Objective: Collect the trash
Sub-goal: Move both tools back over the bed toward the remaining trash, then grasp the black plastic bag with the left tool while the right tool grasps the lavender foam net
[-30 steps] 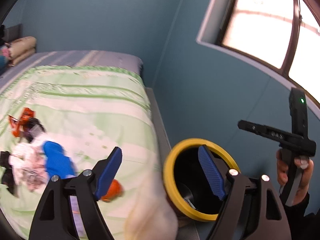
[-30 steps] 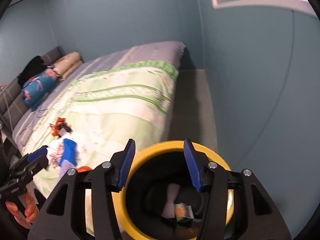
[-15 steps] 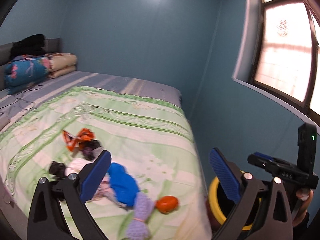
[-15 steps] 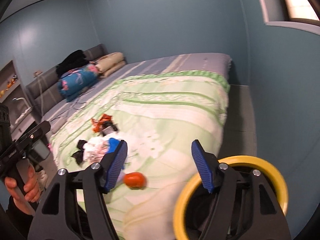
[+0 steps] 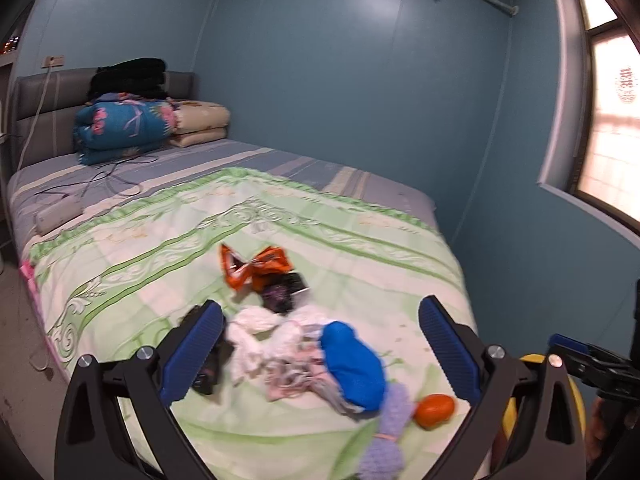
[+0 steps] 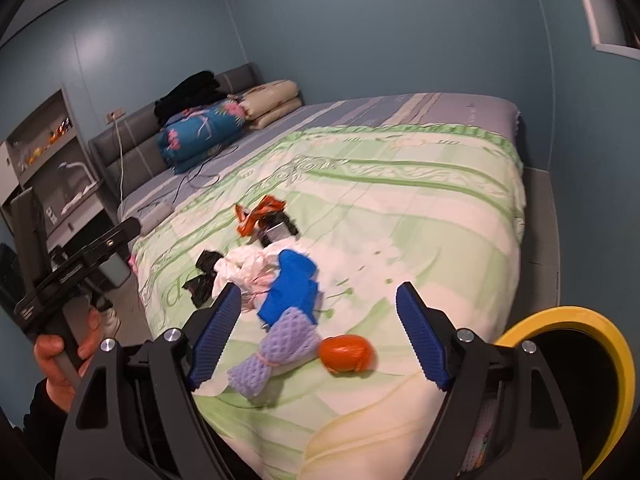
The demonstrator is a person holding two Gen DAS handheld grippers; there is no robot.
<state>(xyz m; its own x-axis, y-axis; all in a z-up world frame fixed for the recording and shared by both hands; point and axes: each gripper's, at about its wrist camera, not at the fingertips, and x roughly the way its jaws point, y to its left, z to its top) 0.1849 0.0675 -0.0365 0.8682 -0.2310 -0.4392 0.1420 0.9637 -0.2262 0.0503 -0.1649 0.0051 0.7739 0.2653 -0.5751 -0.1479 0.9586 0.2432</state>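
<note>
Nearest, both tools gaping wide and empty: left gripper [image 5: 320, 352] and right gripper [image 6: 320, 330], each aimed at the litter on the bed [image 6: 440, 216], neither touching anything. Just past the right gripper, at the near edge of the quilt: an orange lump [image 6: 347, 354], with a lilac foam net [image 6: 276, 350] right beside it on the left. At the near right, off the mattress: the yellow-rimmed bin [image 6: 600, 328]. A little farther in: a blue wrapper [image 6: 294, 294], then crumpled white tissue [image 6: 244, 266] and black scraps [image 6: 204, 276] to its left. Farther still: an orange packet [image 6: 260, 212] against a dark pouch [image 6: 278, 232]. Likely step: picking the next piece. Best to start with the orange lump, nearest the bin; come down with one finger on either side, close gently since it may squash or roll, then lift clear before swinging right. Better to avoid pinching the quilt along with it. Lilac net next, being soft and easy to snag.
</note>
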